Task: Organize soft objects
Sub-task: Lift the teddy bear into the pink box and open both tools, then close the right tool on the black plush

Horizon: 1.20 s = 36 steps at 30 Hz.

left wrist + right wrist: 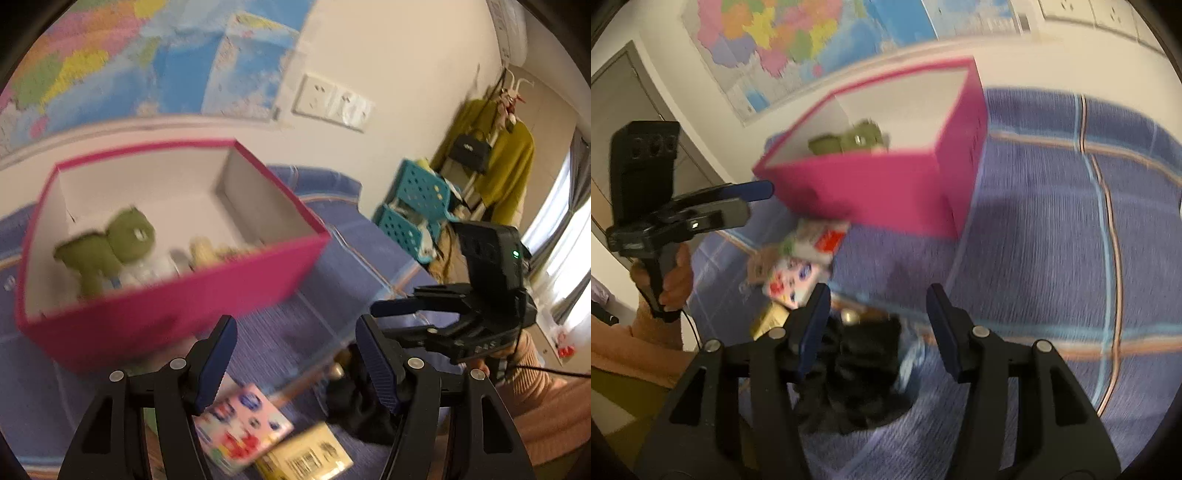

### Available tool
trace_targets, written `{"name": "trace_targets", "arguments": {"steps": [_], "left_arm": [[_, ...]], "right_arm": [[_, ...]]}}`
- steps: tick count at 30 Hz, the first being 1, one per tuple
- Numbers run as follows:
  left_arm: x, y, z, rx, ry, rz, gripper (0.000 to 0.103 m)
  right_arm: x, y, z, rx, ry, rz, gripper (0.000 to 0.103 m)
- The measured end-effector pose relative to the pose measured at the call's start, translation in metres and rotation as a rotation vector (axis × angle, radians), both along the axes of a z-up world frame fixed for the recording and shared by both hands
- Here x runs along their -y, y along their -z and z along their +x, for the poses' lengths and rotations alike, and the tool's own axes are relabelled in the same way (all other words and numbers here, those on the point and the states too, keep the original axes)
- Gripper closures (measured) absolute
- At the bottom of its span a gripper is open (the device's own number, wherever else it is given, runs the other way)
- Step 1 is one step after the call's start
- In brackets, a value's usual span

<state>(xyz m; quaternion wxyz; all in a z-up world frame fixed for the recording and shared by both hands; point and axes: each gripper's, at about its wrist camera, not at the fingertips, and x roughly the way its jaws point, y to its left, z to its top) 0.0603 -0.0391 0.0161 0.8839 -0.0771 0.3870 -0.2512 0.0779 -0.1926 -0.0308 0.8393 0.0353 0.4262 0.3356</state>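
Several items are still out on the bed (pixel 1052 229), so my read is partway done, not finished.

Nearest: a black soft bundle (pixel 864 369), fabric or plush, too blurred to tell which. It lies on the blue striped cover at the near edge. The right gripper (pixel 879 332) hangs over it, jaws apart, pads not pressing on it. It sits under the gap rather than in a grip.

The left gripper (pixel 295 365) is also apart with nothing between its fingers. It sits just beside the same bundle, over a pink printed pack (pixel 240 424) and a yellow pack with a barcode (pixel 310 458). Both packs lie flat on the cover, overlapping at a corner. They look like flat packaging, though blur leaves that uncertain, so probably not part of the soft sort.

One more printed pack (pixel 820 240), red and white, lies between these and the box, close against the box's near wall. A small tan thing beside it is too smeared to name.

Farther back: the pink box (pixel 166 310) stands open on the bed near the far edge, by the wall. A green plush toy (pixel 110 247) is inside, at its left end. Pale things lie beside it, one yellowish, unclear what.

Done: at least the green plush boxed. Left, as I judge it: the black bundle, likely next, plus whatever else loose counts as soft.
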Motion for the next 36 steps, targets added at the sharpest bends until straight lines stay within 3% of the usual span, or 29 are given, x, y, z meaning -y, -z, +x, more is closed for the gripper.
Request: {"name": "trace_targets", "arguments": {"steps": [9,11,12,14,16,23,25,27,30,36], "left_arm": [[0.023,0.041,-0.02,-0.127,0.086,-0.017,0.035],[0.026,0.046,-0.022,-0.144,0.098,-0.011,0.035],[0.027,0.049,-0.023,-0.154,0.105,-0.011,0.035],[0.03,0.053,-0.023,-0.172,0.12,-0.018,0.035],[0.033,0.058,-0.023,-0.183,0.125,-0.017,0.035],[0.049,0.066,-0.021,-0.207,0.179,-0.039,0.035],[0.053,0.067,-0.018,-0.202,0.181,-0.045,0.038],[0.054,0.067,-0.016,-0.204,0.189,-0.048,0.052],[0.053,0.062,-0.019,-0.191,0.199,-0.061,0.064],[0.044,0.042,-0.023,-0.15,0.184,-0.099,0.071]], "right_arm": [[-0.022,0.028,-0.008,-0.043,-0.038,-0.091,0.046],[-0.024,0.029,-0.009,-0.033,-0.037,-0.095,0.053],[-0.025,0.029,-0.01,-0.03,-0.038,-0.096,0.066],[-0.024,0.029,-0.011,-0.025,-0.029,-0.099,0.072],[-0.025,0.028,-0.013,-0.015,-0.026,-0.109,0.085],[-0.021,0.013,-0.03,0.026,-0.038,-0.066,0.093],[-0.019,0.005,-0.035,0.033,-0.041,-0.042,0.096],[-0.02,-0.001,-0.039,0.043,-0.045,-0.037,0.096],[-0.022,-0.012,-0.045,0.073,-0.054,-0.033,0.097],[-0.027,-0.035,-0.053,0.127,-0.074,-0.013,0.097]]}}
